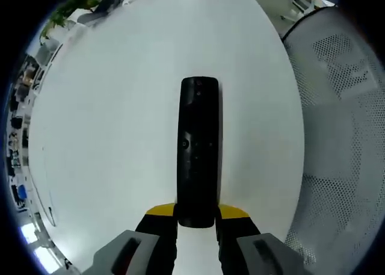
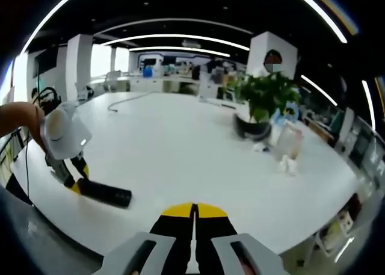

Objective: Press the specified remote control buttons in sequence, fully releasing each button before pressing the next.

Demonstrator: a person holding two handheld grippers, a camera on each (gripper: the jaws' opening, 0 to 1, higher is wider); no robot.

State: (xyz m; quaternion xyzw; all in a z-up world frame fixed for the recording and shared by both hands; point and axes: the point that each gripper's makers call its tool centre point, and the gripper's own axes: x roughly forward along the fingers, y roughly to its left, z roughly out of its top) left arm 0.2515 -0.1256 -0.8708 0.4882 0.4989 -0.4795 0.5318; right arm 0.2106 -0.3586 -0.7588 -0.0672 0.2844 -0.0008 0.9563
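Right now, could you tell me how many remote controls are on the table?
1: a long black plastic remote control lies near the white table's edge, its near end between the left gripper's fingers. None seems hidden.

The remote control (image 1: 199, 151) looks like black plastic with a faint sheen, its face smooth and catching a soft highlight along one edge. It lies on a white surface (image 1: 114, 124) that is smooth and matt, with no visible grain. The left gripper (image 1: 197, 221) has matt black fingers (image 1: 157, 227) tipped in plain yellow, on pale grey plastic housings. Beside the surface a chair (image 1: 343, 124) shows perforated grey sheet, dull in finish. The right gripper (image 2: 194, 218) has the same yellow-tipped black finish.
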